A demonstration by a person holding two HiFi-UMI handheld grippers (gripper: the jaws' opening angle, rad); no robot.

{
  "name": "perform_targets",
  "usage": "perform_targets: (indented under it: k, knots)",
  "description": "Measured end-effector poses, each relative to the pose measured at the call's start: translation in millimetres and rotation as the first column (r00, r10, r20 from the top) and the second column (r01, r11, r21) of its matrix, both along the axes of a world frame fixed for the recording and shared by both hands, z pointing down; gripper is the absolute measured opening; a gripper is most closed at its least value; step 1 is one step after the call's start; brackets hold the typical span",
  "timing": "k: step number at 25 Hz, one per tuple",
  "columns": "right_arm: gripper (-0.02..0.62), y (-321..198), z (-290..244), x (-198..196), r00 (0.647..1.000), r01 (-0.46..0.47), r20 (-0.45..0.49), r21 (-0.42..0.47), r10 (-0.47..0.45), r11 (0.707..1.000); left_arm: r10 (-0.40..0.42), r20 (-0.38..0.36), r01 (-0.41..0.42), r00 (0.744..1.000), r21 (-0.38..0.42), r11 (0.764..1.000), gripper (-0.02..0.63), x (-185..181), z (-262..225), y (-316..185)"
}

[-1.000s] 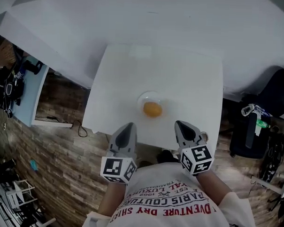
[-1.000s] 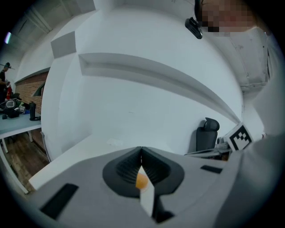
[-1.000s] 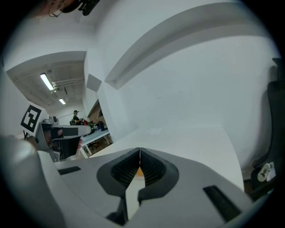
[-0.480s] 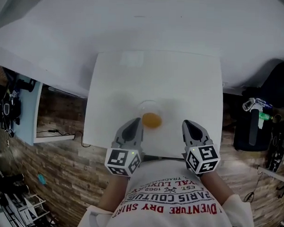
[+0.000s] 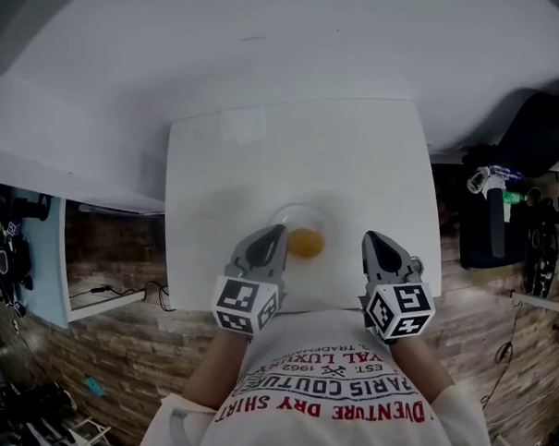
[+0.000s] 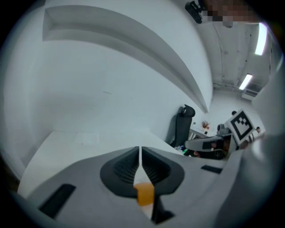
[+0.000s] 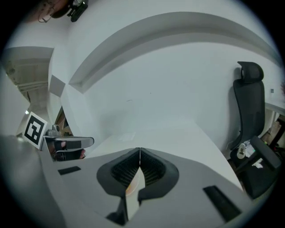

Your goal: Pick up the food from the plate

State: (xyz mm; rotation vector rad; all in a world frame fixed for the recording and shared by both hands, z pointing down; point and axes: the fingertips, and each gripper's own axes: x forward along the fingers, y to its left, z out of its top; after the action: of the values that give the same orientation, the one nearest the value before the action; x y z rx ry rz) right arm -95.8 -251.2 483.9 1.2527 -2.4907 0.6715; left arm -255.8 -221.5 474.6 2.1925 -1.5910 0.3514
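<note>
The left tool (image 5: 273,236) and right tool (image 5: 373,242) are hovering fully closed and empty over the near edge of the desk (image 5: 264,161), so the pickup looks not yet begun. The orange food (image 5: 304,243) is sitting in the clear plate (image 5: 282,214) just beside the left tool, which is probably needing to open before closing on it.

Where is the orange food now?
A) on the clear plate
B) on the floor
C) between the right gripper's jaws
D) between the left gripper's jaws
A: the orange food lies on the clear plate; the left gripper and right gripper are shut and empty.
</note>
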Motion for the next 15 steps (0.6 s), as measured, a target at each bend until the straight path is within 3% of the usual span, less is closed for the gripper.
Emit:
perform_targets:
  k: [2, 4, 6, 10, 15]
  knots:
    - [0.014, 1.3, 2.5, -4.1, 1.0, -0.019, -0.01, -0.003, 0.019, 1.0, 0.092, 0.039, -0.091, 0.995, -0.023, 0.996, 0.016, 3.3, 13.8, 3.2]
    - [0.014, 5.0, 5.2, -7.4, 0.999, -0.032, -0.02, -0.011, 0.032, 0.999, 0.205, 0.095, -0.199, 0.974, -0.067, 0.978, 0.13, 9.3, 30.4, 8.1]
    - [0.014, 10.9, 8.0, -10.9, 0.999, -0.04, -0.03, -0.022, 0.039, 0.999, 0.307, 0.154, -0.293, 0.939, -0.111, 0.95, 0.195, 14.3, 44.4, 12.4]
    - [0.014, 21.7, 14.2, -14.4, 0.998, -0.055, -0.04, -0.046, 0.054, 0.997, 0.454, 0.243, -0.418, 0.857, -0.189, 0.889, 0.26, 18.5, 69.0, 16.5]
    - [0.014, 27.3, 24.0, -7.2, 0.995, -0.08, -0.061, -0.077, 0.075, 0.994, 0.638, 0.276, -0.562, 0.719, -0.309, 0.767, 0.341, 34.1, 96.9, 21.1]
